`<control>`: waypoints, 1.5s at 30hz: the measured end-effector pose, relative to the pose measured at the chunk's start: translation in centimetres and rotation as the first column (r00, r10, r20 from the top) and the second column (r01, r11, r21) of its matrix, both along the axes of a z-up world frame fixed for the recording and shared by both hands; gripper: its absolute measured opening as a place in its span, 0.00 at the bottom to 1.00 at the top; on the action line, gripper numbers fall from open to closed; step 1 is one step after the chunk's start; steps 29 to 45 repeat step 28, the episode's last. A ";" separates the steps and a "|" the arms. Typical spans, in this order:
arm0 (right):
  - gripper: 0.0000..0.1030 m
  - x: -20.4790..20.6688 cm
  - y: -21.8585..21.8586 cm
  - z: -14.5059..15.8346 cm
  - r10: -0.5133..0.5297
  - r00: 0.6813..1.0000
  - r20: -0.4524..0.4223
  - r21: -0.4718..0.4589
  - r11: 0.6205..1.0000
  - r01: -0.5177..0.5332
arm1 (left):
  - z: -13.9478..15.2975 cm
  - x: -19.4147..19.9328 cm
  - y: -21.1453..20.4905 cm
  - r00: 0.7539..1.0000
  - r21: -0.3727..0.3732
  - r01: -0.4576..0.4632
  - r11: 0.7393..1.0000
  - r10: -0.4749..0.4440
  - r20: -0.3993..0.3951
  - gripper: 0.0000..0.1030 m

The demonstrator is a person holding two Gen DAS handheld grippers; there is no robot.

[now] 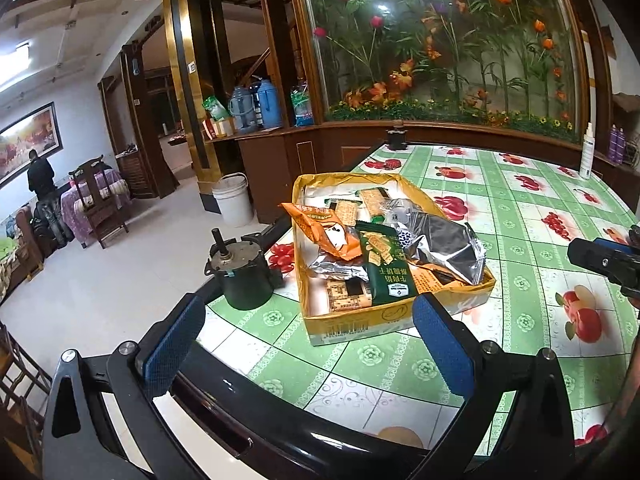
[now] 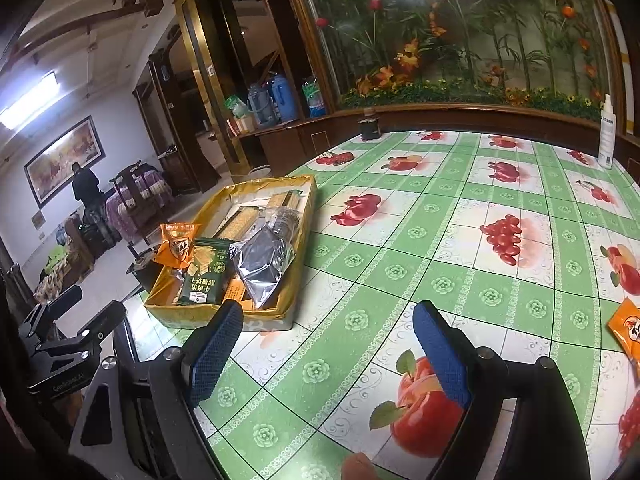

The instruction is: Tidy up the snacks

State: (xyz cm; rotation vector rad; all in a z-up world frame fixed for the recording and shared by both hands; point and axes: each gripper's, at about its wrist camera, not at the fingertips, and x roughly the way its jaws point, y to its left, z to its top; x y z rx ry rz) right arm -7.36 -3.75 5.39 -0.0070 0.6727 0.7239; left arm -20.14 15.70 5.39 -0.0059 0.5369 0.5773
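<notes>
The yellow snack box (image 1: 394, 316) sat near the table (image 1: 520, 208) edge, packets heaped inside. Both the left gripper (image 1: 308, 344) and right gripper (image 2: 328, 344) hovered with fingers apart, empty; one orange packet (image 2: 626, 330) lay apart on the cloth.

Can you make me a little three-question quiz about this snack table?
1. True or false: the yellow box already has snacks in it.
2. Which snack lies outside the box, at the right edge of the right wrist view? A) a green packet B) an orange packet C) a silver bag
3. Fill in: the left tool and the right tool are both ____ and hold nothing.

Key:
1. True. The green packet, the silver bag and others sit inside.
2. B.
3. Open.
</notes>
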 end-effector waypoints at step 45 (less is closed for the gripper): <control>0.86 -0.4 0.0 0.1 -0.004 1.000 0.012 -0.011 1.000 0.004 | 0.1 -0.8 0.7 1.000 -0.066 0.001 0.998 -0.001 -0.004 1.00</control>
